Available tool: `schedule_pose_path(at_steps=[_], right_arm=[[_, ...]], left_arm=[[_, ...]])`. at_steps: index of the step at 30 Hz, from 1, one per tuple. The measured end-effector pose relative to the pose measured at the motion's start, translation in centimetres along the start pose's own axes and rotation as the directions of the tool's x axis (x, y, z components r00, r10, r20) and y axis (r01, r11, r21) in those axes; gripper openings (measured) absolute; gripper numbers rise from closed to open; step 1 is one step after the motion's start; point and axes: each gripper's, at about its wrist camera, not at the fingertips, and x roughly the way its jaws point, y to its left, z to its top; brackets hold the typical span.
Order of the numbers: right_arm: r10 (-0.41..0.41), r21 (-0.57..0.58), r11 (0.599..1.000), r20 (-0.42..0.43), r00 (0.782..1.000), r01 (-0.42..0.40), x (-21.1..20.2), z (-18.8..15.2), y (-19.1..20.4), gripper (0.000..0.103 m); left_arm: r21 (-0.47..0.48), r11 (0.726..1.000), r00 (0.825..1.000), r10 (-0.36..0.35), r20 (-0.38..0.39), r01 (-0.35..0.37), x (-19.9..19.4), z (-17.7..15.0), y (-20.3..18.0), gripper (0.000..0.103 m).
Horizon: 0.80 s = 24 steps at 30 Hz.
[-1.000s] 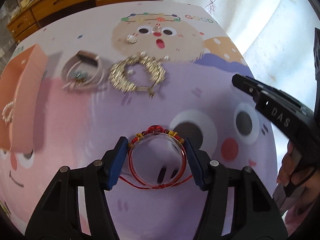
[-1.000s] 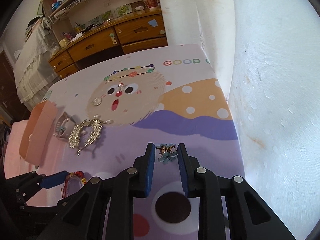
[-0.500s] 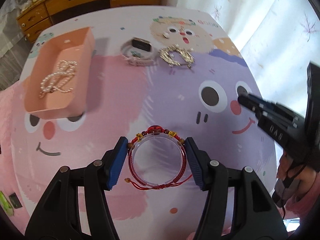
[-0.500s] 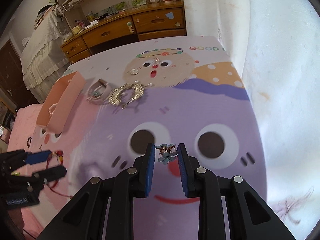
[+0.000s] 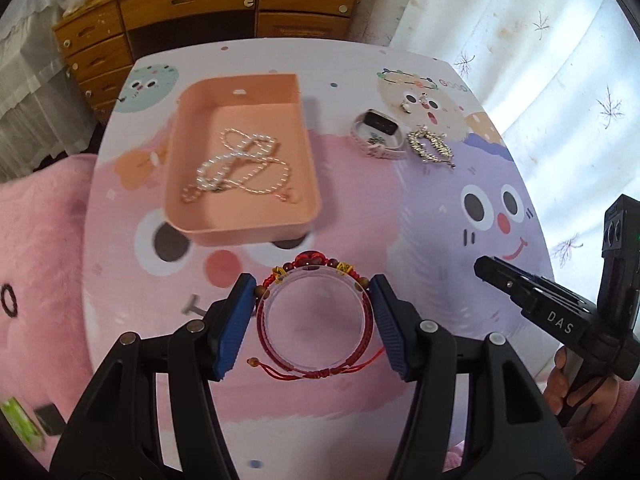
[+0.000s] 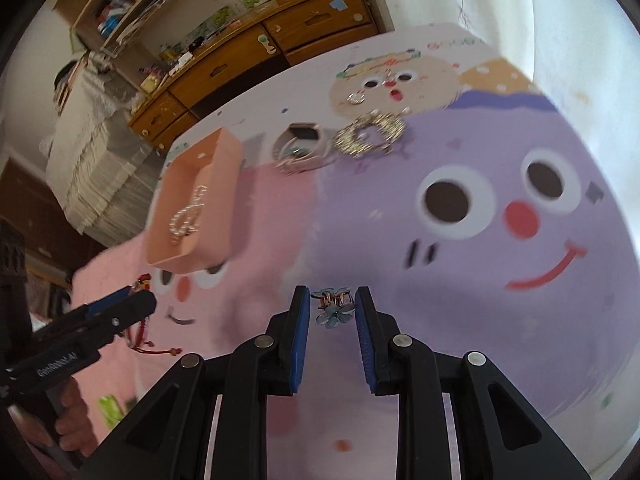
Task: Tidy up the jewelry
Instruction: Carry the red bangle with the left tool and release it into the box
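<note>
My left gripper (image 5: 314, 286) is shut on a red cord bracelet (image 5: 314, 322) wound around a clear ring, held above the table just short of the peach tray (image 5: 308, 184). A pearl necklace (image 5: 240, 168) lies in that tray. My right gripper (image 6: 332, 300) is shut on a small blue flower hair clip (image 6: 334, 310), carried above the cartoon tablecloth. In the right wrist view the left gripper (image 6: 136, 298) shows at the left with the bracelet (image 6: 142, 330) hanging from it, and the tray (image 6: 176, 256) lies beyond. The right gripper's black body (image 5: 532, 300) appears at the right in the left wrist view.
A pink-strapped watch (image 5: 378, 134), a gold sparkly bracelet (image 5: 430, 146) and small earrings (image 5: 416, 100) lie at the table's far right. A wooden drawer unit (image 5: 208, 4) stands behind the table, a curtain (image 5: 560, 80) to the right. A pink fluffy blanket (image 5: 36, 248) lies left.
Both grippers have swung leftward across the table with their loads; the peach tray has come from the far left to just ahead of the left gripper. Both grips are unchanged.
</note>
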Motion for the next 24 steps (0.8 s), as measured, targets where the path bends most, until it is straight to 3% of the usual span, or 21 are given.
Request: schedule_pose_path(at_steps=[5,10,17,24], right_arm=[[0.028,-0.015,1.0,0.015,1.0,-0.028,1.5,-1.4,5.4,0.023],[0.091,0.013,0.996,0.117,0.989,-0.094,1.7,-1.5,10.1,0.023],[0.14,0.06,0.985,0.254,0.957,-0.16,0.9,1.6,14.4,0.023],[0.14,0.029,0.987,0.316,0.938,-0.158,0.1,3.8,16.9,0.023]], left_arm=[[0.064,0.998,0.999,0.008,0.043,-0.011,-1.8,1.6,3.9,0.056],[0.095,0.995,0.995,-0.04,0.092,0.031,-3.2,4.4,6.6,0.056],[0.155,0.987,0.984,-0.072,0.161,0.047,-4.7,9.0,8.0,0.056],[0.177,0.982,0.977,-0.105,0.187,0.072,-5.0,11.6,7.8,0.056]])
